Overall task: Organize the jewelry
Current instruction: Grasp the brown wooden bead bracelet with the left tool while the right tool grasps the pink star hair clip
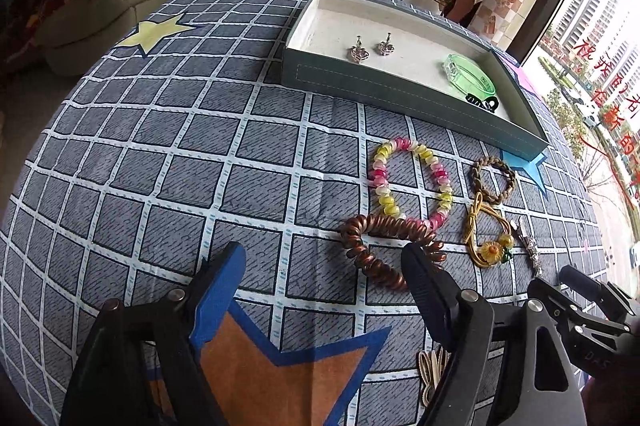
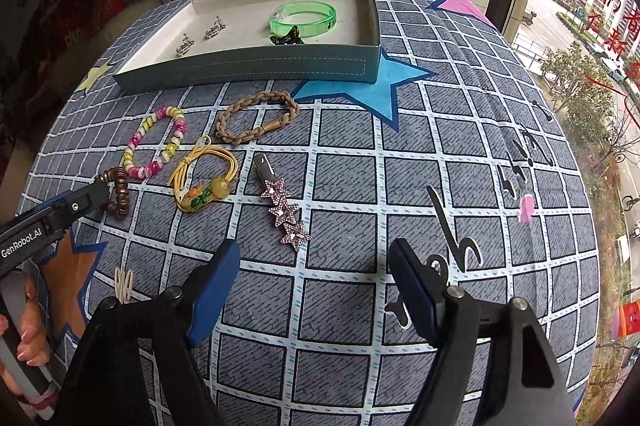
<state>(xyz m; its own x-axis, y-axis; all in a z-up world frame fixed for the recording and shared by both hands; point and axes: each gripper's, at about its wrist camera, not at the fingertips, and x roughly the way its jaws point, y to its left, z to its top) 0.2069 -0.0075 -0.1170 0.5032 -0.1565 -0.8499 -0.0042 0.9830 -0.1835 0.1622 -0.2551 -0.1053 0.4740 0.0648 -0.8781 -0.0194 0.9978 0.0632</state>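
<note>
Jewelry: loose pieces on the checked cloth (image 2: 352,186), near side of the grey tray (image 2: 248,68); a few more already inside it.
Left gripper (image 1: 324,266): jaws spread, nothing clamped; right fingertip sits over the near-right edge of the copper coil.
Right gripper (image 2: 314,260): jaws spread, empty; star clip lies just beyond the gap.
Small cream clip (image 2: 123,284): nearest item, near-left by the orange star; thin and light, detail too small to read.
Star hair clip (image 2: 285,204): rigid metal, rhinestone stars, flat on the cloth. Judged slippery and low-profile; pinch across the narrow bar, not over the stones.
Copper spiral hair tie (image 1: 384,248): springy plastic coil, light. Should squash and rebound; grab one side of the loop.
Yellow cord bracelet (image 2: 204,178): limp cord with glass-like beads; take it at the bead cluster, the cord will dangle.
Pink-yellow bead bracelet (image 1: 412,182): smooth beads, probably elastic; beads may roll out of the pads, so close on two adjacent beads.
Braided tan bracelet (image 2: 256,122): soft rope, grippy, easiest pick anywhere on the braid.
Tray contents: two earrings (image 1: 372,48) left, green bangle (image 1: 470,76) and black clip (image 1: 484,103) right; centre floor free for drops.
Risk: cloth is soft, low pinches may snag fabric.
</note>
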